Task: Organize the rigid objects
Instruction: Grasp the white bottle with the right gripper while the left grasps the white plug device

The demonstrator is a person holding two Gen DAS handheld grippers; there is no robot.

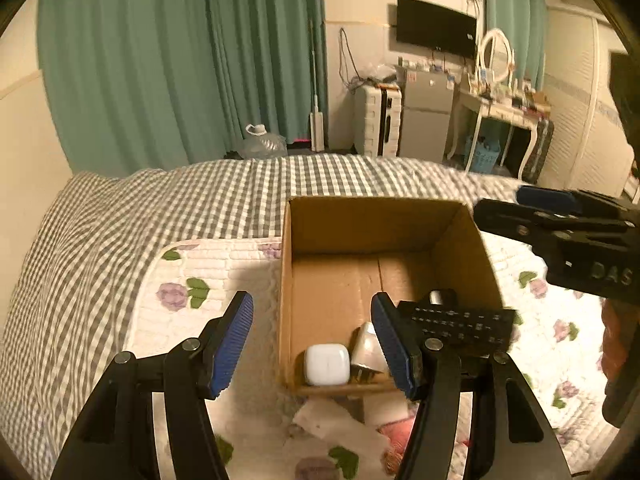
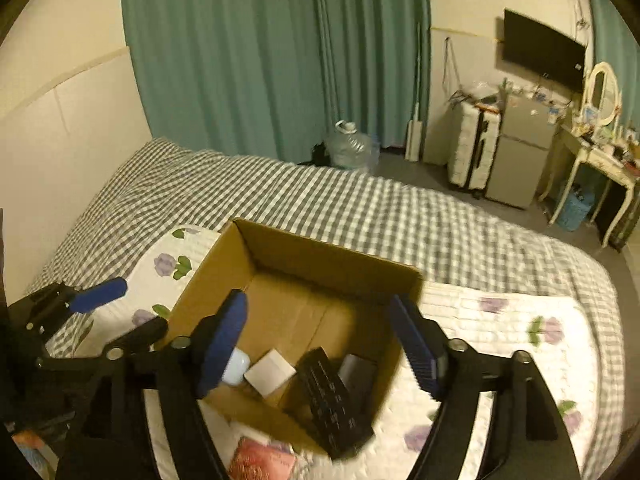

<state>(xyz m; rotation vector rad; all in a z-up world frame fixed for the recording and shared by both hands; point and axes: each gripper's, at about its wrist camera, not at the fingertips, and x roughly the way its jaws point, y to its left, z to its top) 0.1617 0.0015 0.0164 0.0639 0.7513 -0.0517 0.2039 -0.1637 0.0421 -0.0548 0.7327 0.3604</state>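
Observation:
An open cardboard box [image 1: 400,216] [image 2: 320,252] sits on a floral quilt on the bed. Inside lie a white earbud case [image 1: 326,364] [image 2: 236,368], a white charger plug [image 1: 368,350] [image 2: 270,372], a black remote-like bar [image 1: 464,326] [image 2: 332,396] and a small grey item [image 2: 356,368]. My left gripper [image 1: 314,340] [image 2: 140,306] hovers over the box's near left corner, open, with nothing held. My right gripper [image 2: 320,344] [image 1: 500,202] hangs above the box's inside, open and empty, with the black bar free below it.
The floral quilt [image 1: 192,280] lies over a grey checked bedspread [image 2: 360,208]. A white paper [image 1: 332,420] and a pink item [image 2: 260,460] lie in front of the box. Beyond the bed are teal curtains, a water jug [image 2: 352,148], a suitcase, a small fridge and a dressing table.

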